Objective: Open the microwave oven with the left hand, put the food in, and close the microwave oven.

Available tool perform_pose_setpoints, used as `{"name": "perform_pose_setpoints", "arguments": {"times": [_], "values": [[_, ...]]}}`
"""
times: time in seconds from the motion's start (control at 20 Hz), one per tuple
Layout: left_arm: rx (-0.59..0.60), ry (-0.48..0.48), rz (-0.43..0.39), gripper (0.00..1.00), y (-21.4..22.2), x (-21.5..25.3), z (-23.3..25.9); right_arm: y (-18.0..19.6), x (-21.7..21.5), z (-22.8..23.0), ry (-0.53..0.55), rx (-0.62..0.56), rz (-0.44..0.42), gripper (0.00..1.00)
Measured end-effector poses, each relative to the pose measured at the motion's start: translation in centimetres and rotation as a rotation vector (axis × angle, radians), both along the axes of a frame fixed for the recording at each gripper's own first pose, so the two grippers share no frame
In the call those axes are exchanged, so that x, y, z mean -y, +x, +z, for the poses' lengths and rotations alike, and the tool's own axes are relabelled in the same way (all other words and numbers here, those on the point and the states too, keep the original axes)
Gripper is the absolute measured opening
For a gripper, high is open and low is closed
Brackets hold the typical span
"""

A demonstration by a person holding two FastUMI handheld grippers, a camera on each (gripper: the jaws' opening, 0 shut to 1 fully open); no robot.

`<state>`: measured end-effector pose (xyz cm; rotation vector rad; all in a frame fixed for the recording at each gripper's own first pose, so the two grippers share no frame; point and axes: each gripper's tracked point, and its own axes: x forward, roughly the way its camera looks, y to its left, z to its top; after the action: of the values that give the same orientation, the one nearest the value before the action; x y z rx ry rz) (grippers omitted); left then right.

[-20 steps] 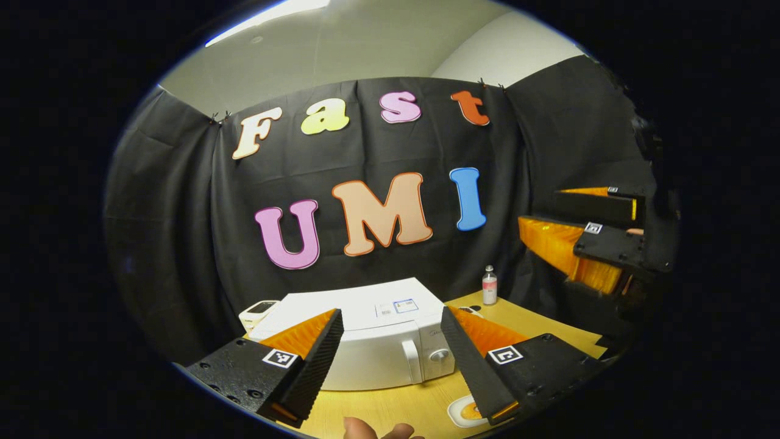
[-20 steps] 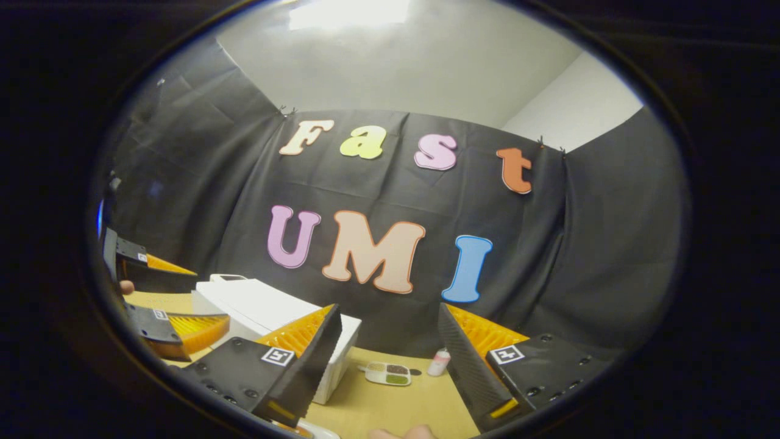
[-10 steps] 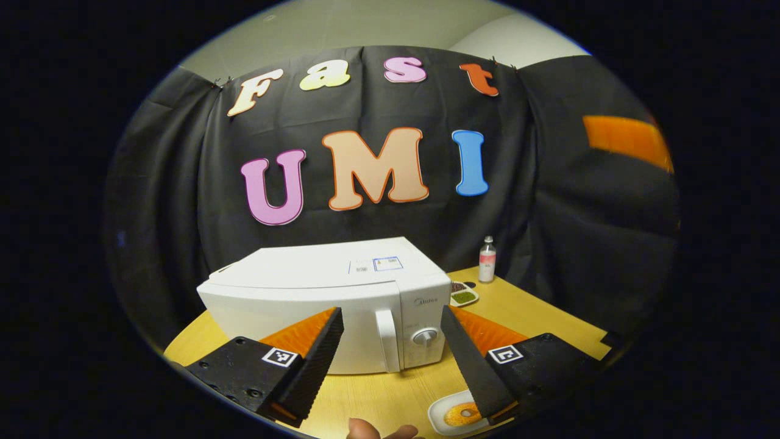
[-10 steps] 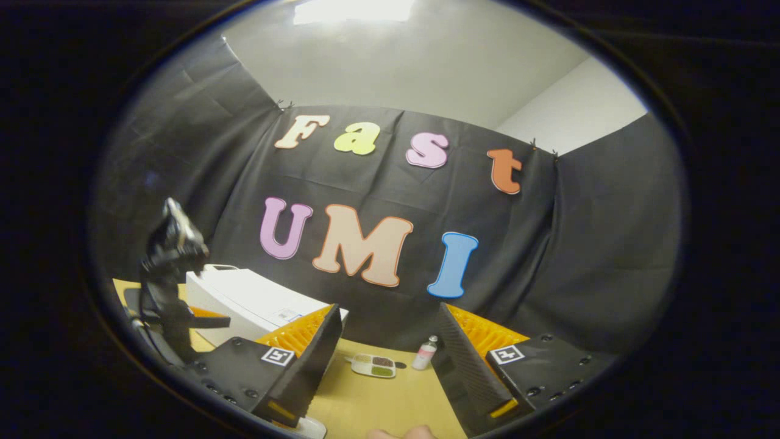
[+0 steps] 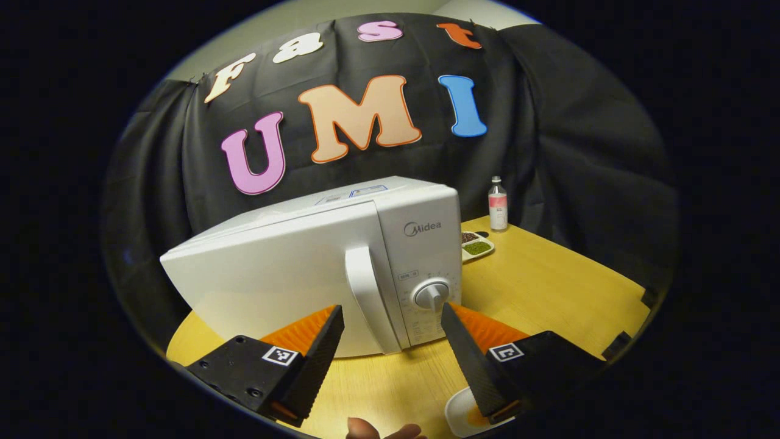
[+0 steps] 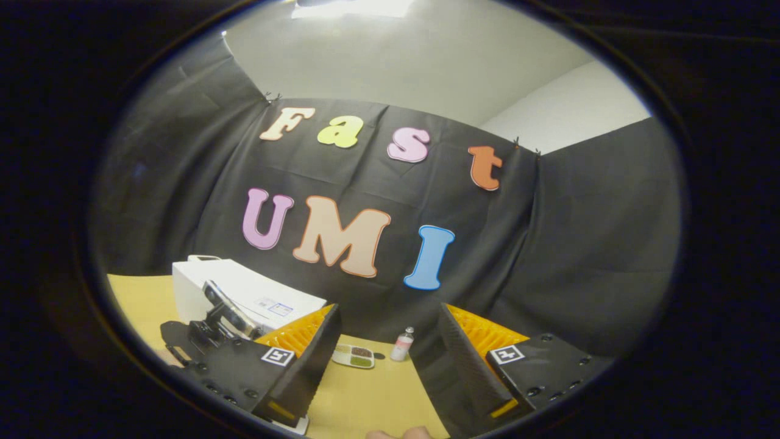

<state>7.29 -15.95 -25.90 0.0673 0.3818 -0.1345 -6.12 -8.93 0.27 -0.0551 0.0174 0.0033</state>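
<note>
The white microwave point(image 5: 292, 274) stands on the wooden table point(image 5: 548, 286) with its door shut; its upright handle point(image 5: 368, 299) and round knob point(image 5: 431, 296) face me. My left gripper point(image 5: 391, 311) is open just short of the front, and the handle lines up between its fingers without touching them. A white plate of orange food point(image 5: 461, 416) lies by the near edge, partly hidden behind the right finger. My right gripper point(image 6: 390, 312) is open and empty, held high to the right of the microwave point(image 6: 244, 289). The left gripper point(image 6: 210, 326) shows low beside it.
A small bottle point(image 5: 498, 204) and a divided dish of dark and green food point(image 5: 475, 244) sit right of the microwave near the back cloth. The bottle point(image 6: 402, 344) and the dish point(image 6: 353, 356) lie ahead of my right gripper. A fingertip point(image 5: 365, 428) shows at the bottom edge.
My left gripper has dropped and come much closer to the microwave's front, so the handle now sits between its fingers in view. The right gripper has swung slightly to the right.
</note>
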Motion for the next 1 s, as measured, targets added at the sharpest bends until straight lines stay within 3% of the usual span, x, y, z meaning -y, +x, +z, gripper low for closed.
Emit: {"name": "perform_pose_setpoints", "arguments": {"times": [0.25,0.4,0.45,0.55,0.85,0.9,1.0], "values": [[-0.031,-0.028,0.017,0.92,2.0,0.2,-1.5,-0.3,1.4,-0.5,-0.010,-0.015,-0.024,0.96],[-0.086,-0.086,0.000,0.80,1.9,0.8,-2.5,-0.3,1.5,-0.6,-0.006,-0.022,-0.025,0.97],[-0.095,-0.055,0.040,0.73,2.1,-0.2,-2.8,-0.2,1.4,-0.8,-0.005,-0.023,-0.023,0.97],[-0.090,-0.026,0.042,0.25,2.6,-0.6,-2.9,-0.2,1.1,-0.9,-0.003,-0.027,-0.015,0.97],[-0.079,-0.072,0.041,0.12,2.1,-0.5,-2.5,0.0,-0.3,-1.0,0.016,-0.026,0.016,0.97],[-0.116,-0.079,0.042,0.10,1.9,-0.6,-2.6,-0.1,-0.6,-0.9,0.020,-0.024,0.019,0.97],[-0.211,-0.178,0.045,0.08,0.0,-0.7,-3.1,-0.4,-0.7,-0.8,0.025,-0.019,0.019,0.97]]}}
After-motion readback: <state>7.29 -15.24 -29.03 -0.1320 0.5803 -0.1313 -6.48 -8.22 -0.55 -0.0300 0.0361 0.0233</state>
